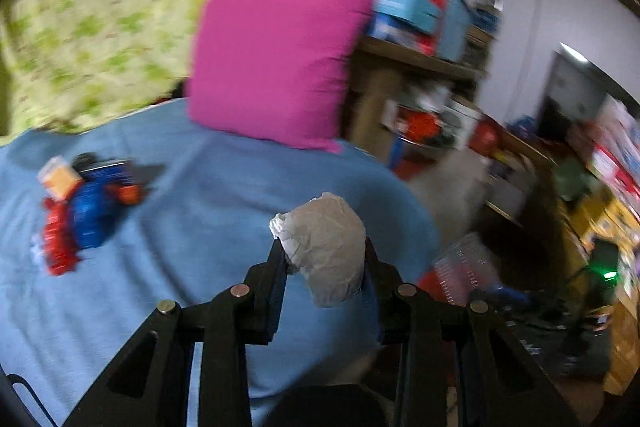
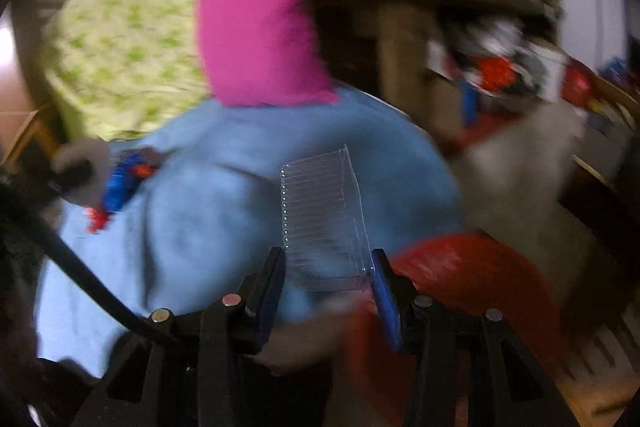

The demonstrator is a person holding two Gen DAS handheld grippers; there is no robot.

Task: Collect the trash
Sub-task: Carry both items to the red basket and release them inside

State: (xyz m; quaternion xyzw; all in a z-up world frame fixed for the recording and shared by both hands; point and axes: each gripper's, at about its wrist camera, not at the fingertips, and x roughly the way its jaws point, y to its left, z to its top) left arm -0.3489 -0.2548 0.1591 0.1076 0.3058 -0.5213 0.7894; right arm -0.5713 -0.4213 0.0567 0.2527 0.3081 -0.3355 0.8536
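Note:
A crumpled white paper ball [image 1: 326,247] is clamped between the fingers of my left gripper [image 1: 322,251], above the edge of a bed with a blue blanket [image 1: 200,211]. My right gripper [image 2: 328,263] is shut on a clear ribbed plastic container [image 2: 320,219], held above the blanket [image 2: 208,203] near a red bin [image 2: 460,275] at the lower right. More trash lies on the blanket: blue and red wrappers with a small orange-and-white carton [image 1: 80,203], also seen as blurred wrappers [image 2: 124,183] in the right wrist view. The left gripper with its paper ball [image 2: 80,163] shows at the far left there.
A magenta cushion [image 1: 276,59] and a green-patterned pillow [image 1: 100,11] sit at the head of the bed. Crowded wooden shelves [image 1: 420,55] with boxes stand to the right. Cluttered floor and furniture [image 1: 580,227] fill the right side. The red bin [image 1: 448,275] peeks past the bed's edge.

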